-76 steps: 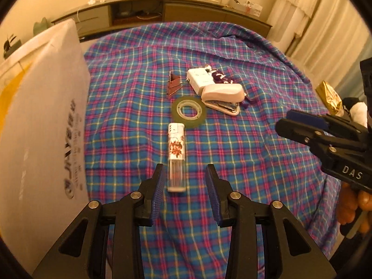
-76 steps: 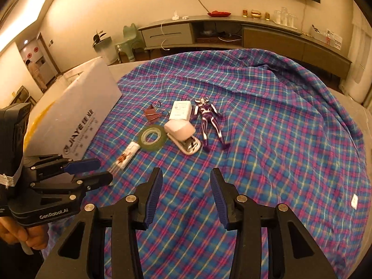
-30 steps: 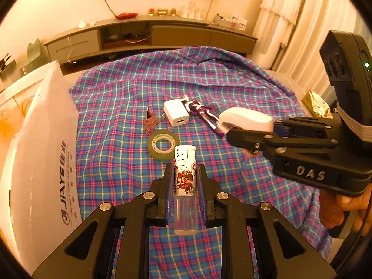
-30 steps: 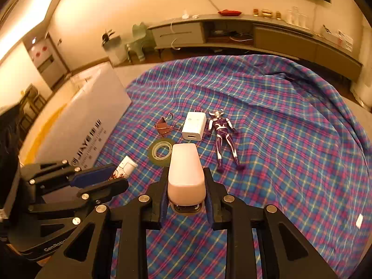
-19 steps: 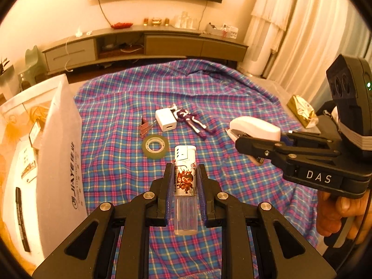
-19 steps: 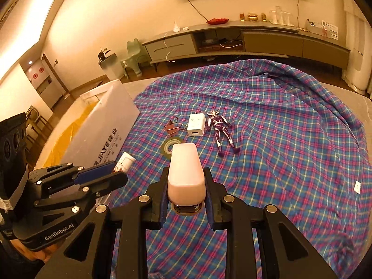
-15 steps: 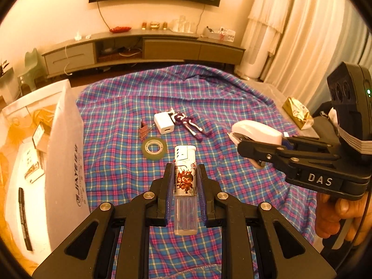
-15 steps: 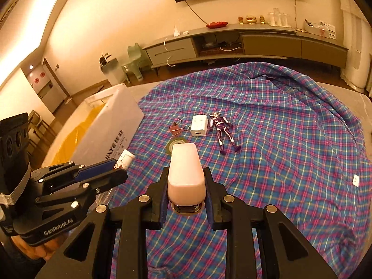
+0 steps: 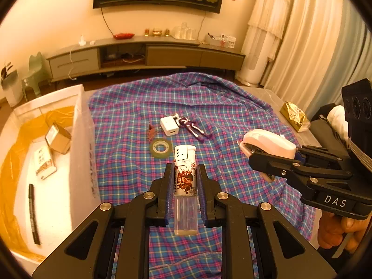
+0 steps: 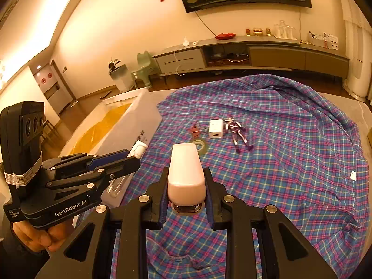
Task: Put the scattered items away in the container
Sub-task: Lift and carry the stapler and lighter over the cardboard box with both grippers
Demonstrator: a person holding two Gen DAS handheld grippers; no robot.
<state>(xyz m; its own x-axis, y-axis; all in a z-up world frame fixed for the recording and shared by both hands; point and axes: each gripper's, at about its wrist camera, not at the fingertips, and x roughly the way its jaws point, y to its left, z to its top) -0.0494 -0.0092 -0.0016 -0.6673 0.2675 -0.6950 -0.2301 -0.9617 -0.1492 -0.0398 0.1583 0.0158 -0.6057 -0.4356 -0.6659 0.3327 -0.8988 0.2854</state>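
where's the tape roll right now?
The tape roll lies flat on the plaid cloth mid-frame in the left wrist view, just beyond the held lighter and nearer than the binder clips and white charger.

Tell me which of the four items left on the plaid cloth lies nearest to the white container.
The binder clips: they lie leftmost, closest to the container. The tape roll, the white charger and the toy figure lie farther right.

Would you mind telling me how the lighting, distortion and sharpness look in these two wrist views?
Left wrist view: warm orange cast, strong fisheye bending the cabinet, dark corner vignette; the lighter is sharp. Right wrist view: same orange cast, a bright glare band on the upper-left wall, the stapler slightly overexposed, the toy figure small but clear.
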